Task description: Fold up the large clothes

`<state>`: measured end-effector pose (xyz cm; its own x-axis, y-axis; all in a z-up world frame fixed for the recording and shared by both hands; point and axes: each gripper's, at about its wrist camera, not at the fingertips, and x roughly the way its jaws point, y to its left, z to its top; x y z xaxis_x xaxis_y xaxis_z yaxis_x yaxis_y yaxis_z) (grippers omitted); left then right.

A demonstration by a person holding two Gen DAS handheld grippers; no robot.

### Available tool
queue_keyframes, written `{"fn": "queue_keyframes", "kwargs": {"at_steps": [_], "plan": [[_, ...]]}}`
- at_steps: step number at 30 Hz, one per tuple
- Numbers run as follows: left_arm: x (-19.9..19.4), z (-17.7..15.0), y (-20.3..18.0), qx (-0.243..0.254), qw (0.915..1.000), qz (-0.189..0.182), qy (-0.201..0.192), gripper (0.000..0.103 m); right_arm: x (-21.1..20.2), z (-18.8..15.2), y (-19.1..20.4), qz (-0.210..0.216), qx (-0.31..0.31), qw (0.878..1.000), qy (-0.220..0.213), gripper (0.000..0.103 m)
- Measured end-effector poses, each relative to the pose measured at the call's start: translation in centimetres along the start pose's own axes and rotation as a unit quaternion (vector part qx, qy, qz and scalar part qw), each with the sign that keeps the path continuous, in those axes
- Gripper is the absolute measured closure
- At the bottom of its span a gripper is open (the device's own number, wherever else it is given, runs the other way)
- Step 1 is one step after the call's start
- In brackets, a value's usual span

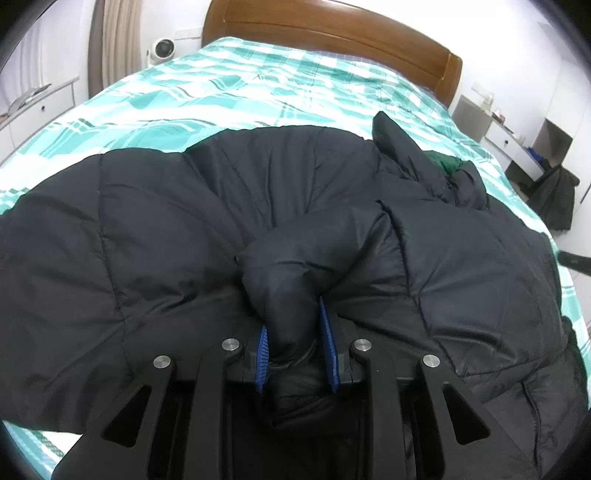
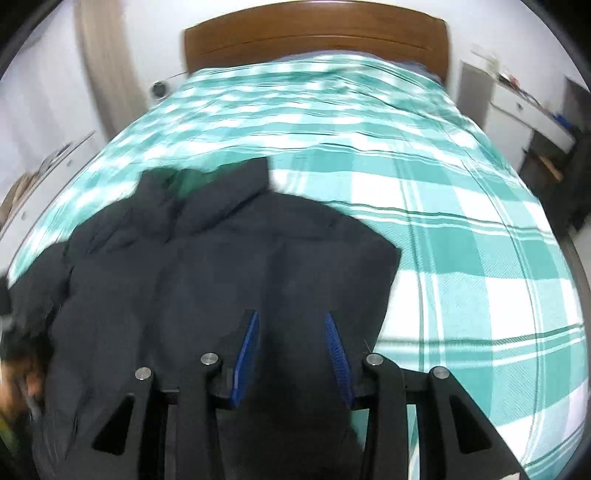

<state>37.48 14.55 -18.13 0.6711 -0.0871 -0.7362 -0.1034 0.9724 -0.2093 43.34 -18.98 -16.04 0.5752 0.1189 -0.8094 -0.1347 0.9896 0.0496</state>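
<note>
A large black padded jacket (image 1: 147,229) lies spread on a bed with a teal and white checked cover (image 1: 207,96). Its collar with a green lining (image 1: 445,162) points to the far right. My left gripper (image 1: 293,325) is shut on a bunched sleeve (image 1: 295,266) of the jacket, folded over its body. In the right wrist view the jacket (image 2: 207,273) fills the lower left, with the bed cover (image 2: 461,229) to its right. My right gripper (image 2: 291,325) is open above the jacket's right part, with nothing between its blue pads (image 2: 249,343).
A wooden headboard (image 1: 332,33) stands at the far end of the bed. A small white fan (image 1: 161,50) and white drawers (image 1: 40,107) are on the left. A white desk (image 1: 517,144) and dark clothes on a chair (image 1: 557,195) are on the right.
</note>
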Motion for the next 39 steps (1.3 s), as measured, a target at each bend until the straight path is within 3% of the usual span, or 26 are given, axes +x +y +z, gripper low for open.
{"fn": "queue_keyframes", "kwargs": {"at_steps": [3, 6, 12, 14, 17, 21, 24, 27, 28, 30, 31, 32, 36, 37, 39], "plan": [[0.0, 0.0, 0.0, 0.001, 1.0000, -0.003, 0.000, 0.077, 5.7, -1.2, -1.2, 0.016, 0.041, 0.997, 0.064, 0.065], [0.2, -0.1, 0.0, 0.001, 1.0000, -0.002, -0.001, 0.077, 6.2, -2.0, -0.2, -0.009, 0.024, 0.999, 0.041, 0.065], [0.2, -0.3, 0.3, -0.002, 1.0000, -0.005, -0.004, 0.077, 2.7, -2.1, 0.6, -0.037, -0.007, 0.999, 0.023, 0.065], [0.2, -0.3, 0.4, -0.002, 1.0000, -0.006, -0.004, 0.077, 0.0, -2.8, 1.3, -0.019, -0.020, 1.000, -0.002, 0.065], [0.2, -0.3, 0.3, -0.002, 1.0000, -0.005, -0.004, 0.077, -2.8, -4.5, 2.9, 0.003, -0.050, 0.999, -0.004, 0.064], [0.1, -0.3, 0.2, 0.002, 1.0000, -0.001, -0.005, 0.076, -0.2, -7.5, 4.0, -0.001, -0.084, 0.995, 0.054, 0.065], [0.1, -0.1, -0.1, 0.009, 0.9999, 0.009, -0.001, 0.076, 0.3, -7.5, 3.6, 0.007, -0.059, 0.997, 0.048, 0.065], [-0.2, 0.5, -0.4, 0.021, 0.9995, 0.016, 0.016, 0.074, -2.4, -7.3, 3.6, -0.003, -0.043, 0.999, 0.033, 0.064], [-0.7, 0.7, -0.5, 0.027, 0.9990, 0.025, 0.025, 0.068, -3.5, -7.3, 3.7, -0.004, -0.046, 0.999, 0.020, 0.064], [-2.5, 0.4, -0.2, 0.017, 0.9990, 0.024, 0.035, 0.047, -7.9, -8.4, 3.9, -0.005, -0.062, 0.998, -0.018, 0.049], [-3.5, -0.1, -0.1, 0.010, 0.9991, 0.020, 0.036, 0.032, -9.8, -9.0, 4.0, -0.006, -0.069, 0.997, -0.033, 0.030], [-5.1, -1.0, 0.3, 0.000, 0.9994, 0.010, 0.033, 0.024, -11.6, -9.8, 4.0, -0.005, -0.075, 0.996, -0.044, 0.019], [-11.0, -6.1, 0.8, 0.008, 0.9998, -0.012, 0.016, 0.018, -18.9, -14.7, 4.8, -0.009, -0.086, 0.993, -0.082, 0.019], [-12.1, -7.5, 0.8, 0.013, 0.9997, -0.012, 0.015, 0.012, -20.2, -16.2, 5.0, -0.008, -0.080, 0.993, -0.089, 0.019], [-13.9, -10.0, 1.2, 0.014, 0.9998, -0.006, 0.015, 0.011, -21.4, -18.7, 5.7, -0.003, -0.067, 0.993, -0.095, 0.019]]}}
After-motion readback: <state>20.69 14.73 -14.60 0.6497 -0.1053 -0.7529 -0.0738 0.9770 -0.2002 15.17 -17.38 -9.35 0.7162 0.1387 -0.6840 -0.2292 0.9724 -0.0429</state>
